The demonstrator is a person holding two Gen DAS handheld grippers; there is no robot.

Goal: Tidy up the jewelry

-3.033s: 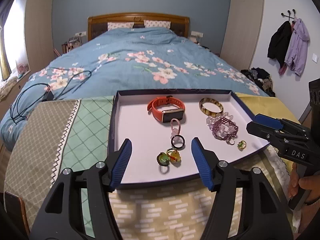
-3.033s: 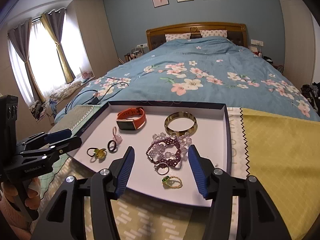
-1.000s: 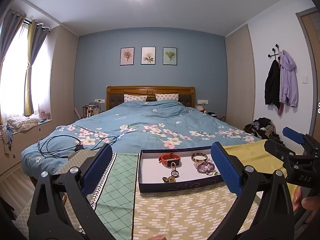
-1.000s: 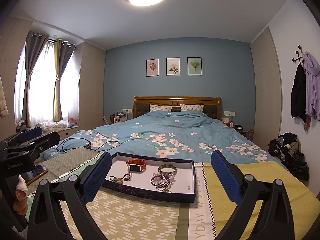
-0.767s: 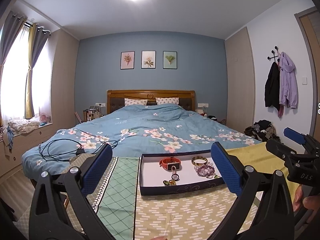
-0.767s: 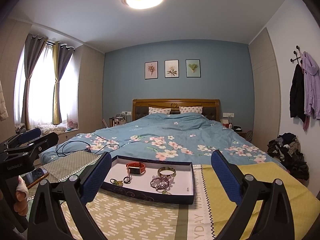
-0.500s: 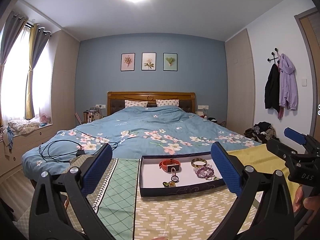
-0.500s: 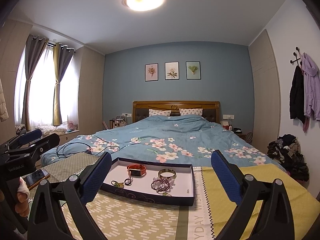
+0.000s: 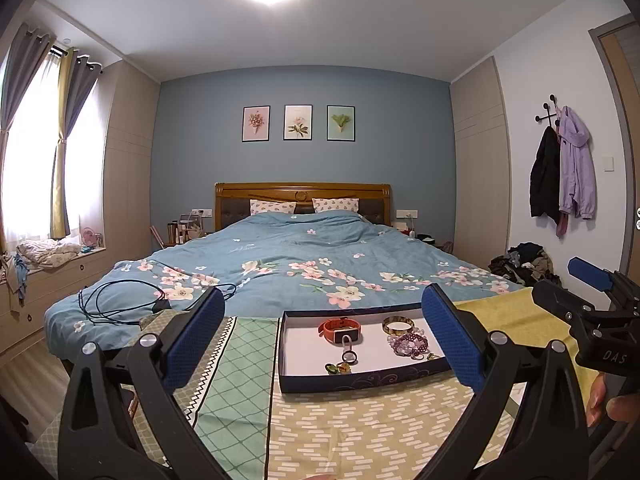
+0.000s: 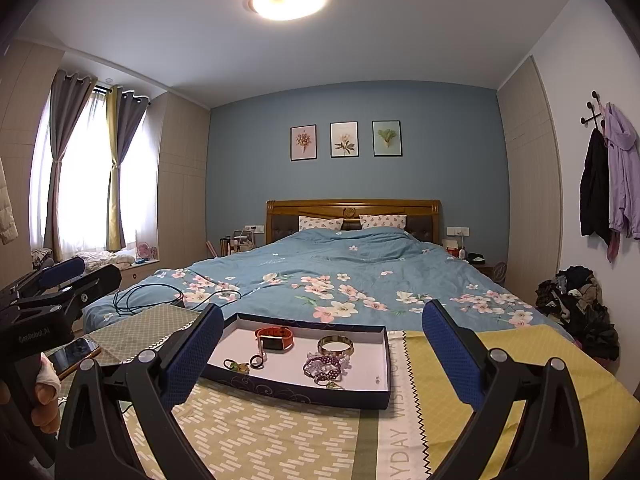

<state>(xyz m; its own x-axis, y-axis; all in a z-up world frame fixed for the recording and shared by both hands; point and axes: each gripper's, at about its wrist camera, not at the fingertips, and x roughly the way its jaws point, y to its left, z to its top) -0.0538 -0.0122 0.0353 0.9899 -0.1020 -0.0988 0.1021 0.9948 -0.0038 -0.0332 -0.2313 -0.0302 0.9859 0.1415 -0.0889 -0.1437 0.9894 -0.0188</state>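
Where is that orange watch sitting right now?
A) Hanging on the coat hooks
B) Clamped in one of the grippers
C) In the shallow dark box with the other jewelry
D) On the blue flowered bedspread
C: the orange watch lies on the white floor of the shallow dark box beside the gold bangle, and both grippers are open and empty.

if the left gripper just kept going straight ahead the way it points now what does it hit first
Probably the bed beyond the tray. The open left gripper points level, seemingly above the tray's jewelry, though depth is hard to judge.

"DAS" on right gripper (image 9: 592, 292); "GenRobot.AI" on left gripper (image 10: 60, 276).
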